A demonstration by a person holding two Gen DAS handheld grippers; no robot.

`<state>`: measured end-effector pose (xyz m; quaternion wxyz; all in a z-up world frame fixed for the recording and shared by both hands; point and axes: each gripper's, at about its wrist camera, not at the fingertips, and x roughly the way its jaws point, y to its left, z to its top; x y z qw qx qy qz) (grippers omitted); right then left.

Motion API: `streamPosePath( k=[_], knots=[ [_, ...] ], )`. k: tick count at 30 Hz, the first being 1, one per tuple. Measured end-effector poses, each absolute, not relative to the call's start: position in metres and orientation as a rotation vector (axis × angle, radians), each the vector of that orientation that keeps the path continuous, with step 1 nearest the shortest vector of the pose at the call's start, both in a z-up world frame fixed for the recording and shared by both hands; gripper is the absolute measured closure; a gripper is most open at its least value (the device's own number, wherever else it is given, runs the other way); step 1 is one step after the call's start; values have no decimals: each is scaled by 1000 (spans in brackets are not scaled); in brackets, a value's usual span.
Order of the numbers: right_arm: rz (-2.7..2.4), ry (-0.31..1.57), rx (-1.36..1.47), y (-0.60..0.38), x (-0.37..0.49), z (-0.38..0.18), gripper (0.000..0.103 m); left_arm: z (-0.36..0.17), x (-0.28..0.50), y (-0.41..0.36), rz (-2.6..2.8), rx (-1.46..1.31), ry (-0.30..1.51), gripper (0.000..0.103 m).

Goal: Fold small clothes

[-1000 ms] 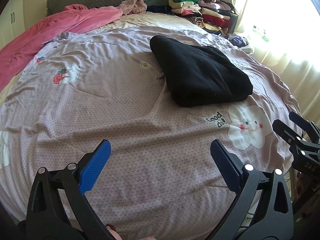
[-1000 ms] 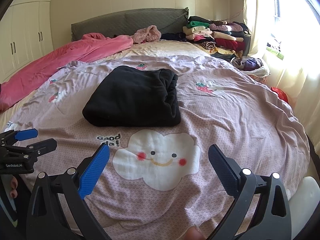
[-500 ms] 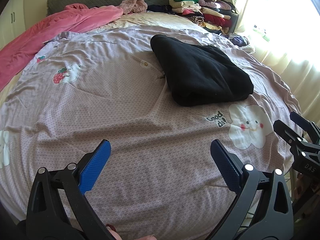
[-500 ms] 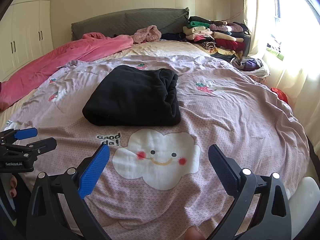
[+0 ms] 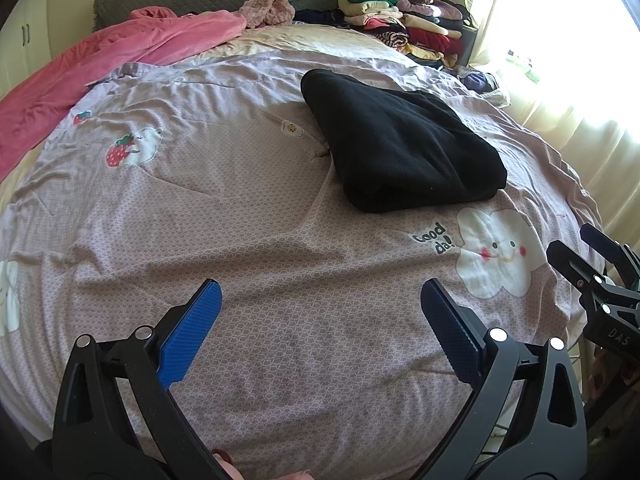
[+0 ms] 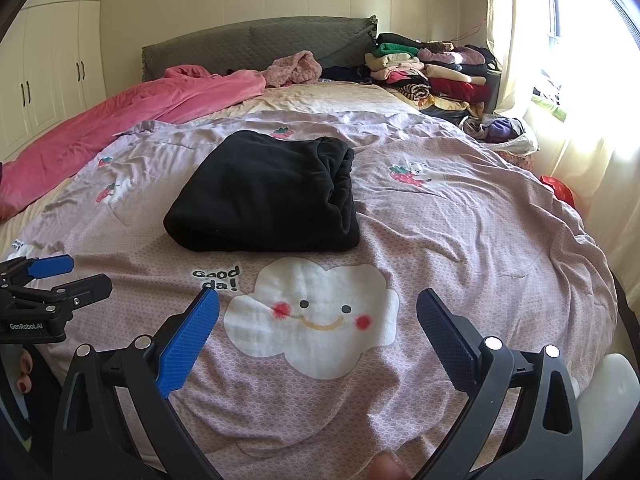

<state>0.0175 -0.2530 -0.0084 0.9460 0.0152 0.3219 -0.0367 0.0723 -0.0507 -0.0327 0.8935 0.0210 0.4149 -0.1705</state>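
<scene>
Hovering low over the quilt [image 5: 256, 208], left gripper [image 5: 320, 312] and right gripper [image 6: 318, 320] both gaping wide, empty; folded black garment [image 6: 264, 192] sitting unchanged since earlier frames.

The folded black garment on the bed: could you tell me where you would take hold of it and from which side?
I would grip the black garment at its near edge, the thick stacked fold facing the grippers, coming in low from the foot of the bed. That edge stands raised off the lilac bedspread, so a finger can probably slide under. Both the left gripper and right gripper are open and empty.
</scene>
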Motion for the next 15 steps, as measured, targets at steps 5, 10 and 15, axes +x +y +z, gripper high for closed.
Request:
streamPosePath(
  k=[5, 10, 15],
  knots=[
    [-82, 656, 33, -258, 16, -10, 5, -33, 72, -51, -355, 44, 862, 10],
    [-88, 655, 31, -259, 15, -9, 5, -34, 73, -49, -351, 43, 867, 10],
    [-94, 657, 32, -260, 16, -9, 5, -35, 72, -48, -350, 45, 875, 10]
  ],
)
